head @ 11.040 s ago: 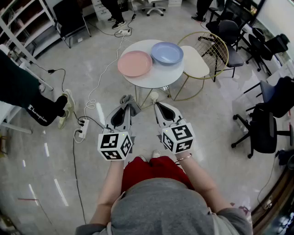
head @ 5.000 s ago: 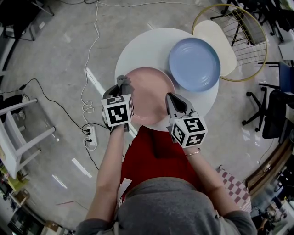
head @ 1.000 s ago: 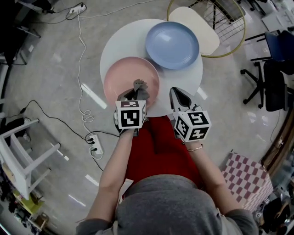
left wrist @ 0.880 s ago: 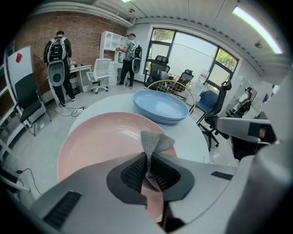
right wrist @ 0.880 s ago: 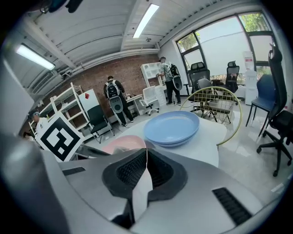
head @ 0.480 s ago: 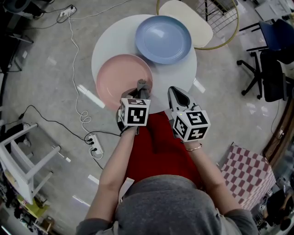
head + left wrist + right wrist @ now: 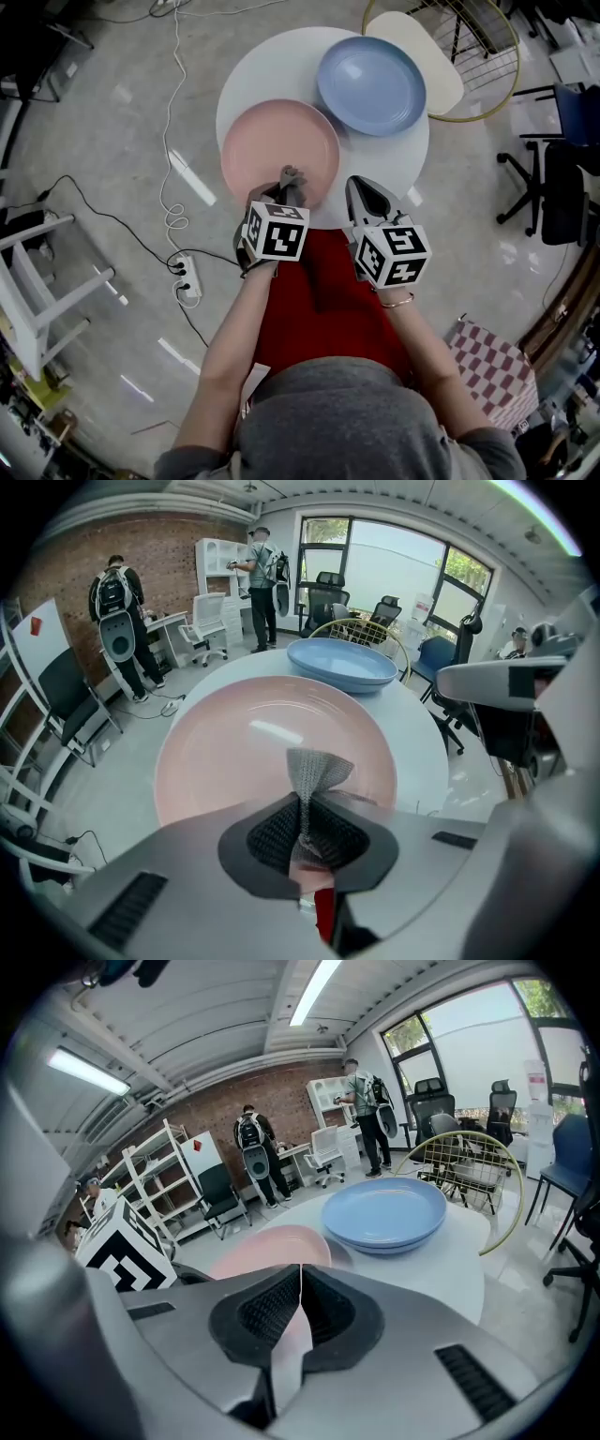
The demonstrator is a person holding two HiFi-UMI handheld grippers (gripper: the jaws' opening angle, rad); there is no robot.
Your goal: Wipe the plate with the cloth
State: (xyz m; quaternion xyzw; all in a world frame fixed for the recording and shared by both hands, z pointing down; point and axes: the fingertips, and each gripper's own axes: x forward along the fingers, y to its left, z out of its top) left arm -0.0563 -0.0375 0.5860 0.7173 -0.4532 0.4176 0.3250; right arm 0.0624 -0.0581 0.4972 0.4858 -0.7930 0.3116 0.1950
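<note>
Now: left tongs (image 7: 302,808) clenched on the grey cloth (image 7: 317,769), with a tuft sticking out past the tips. Cloth hangs over the near part of the pink plate (image 7: 272,145); whether it touches the plate can't be told. Right tongs (image 7: 300,1279) pressed together with nothing between them, over the near edge of the round white worktop (image 7: 272,66), just beside the pink plate. Blue plate (image 7: 371,86) on the far side, close to the pink one.

Near plate (image 7: 272,150) left, far plate (image 7: 371,86) right-behind, both on table (image 7: 253,75); cloth (image 7: 290,182) over near plate; chair (image 7: 441,75) behind.
</note>
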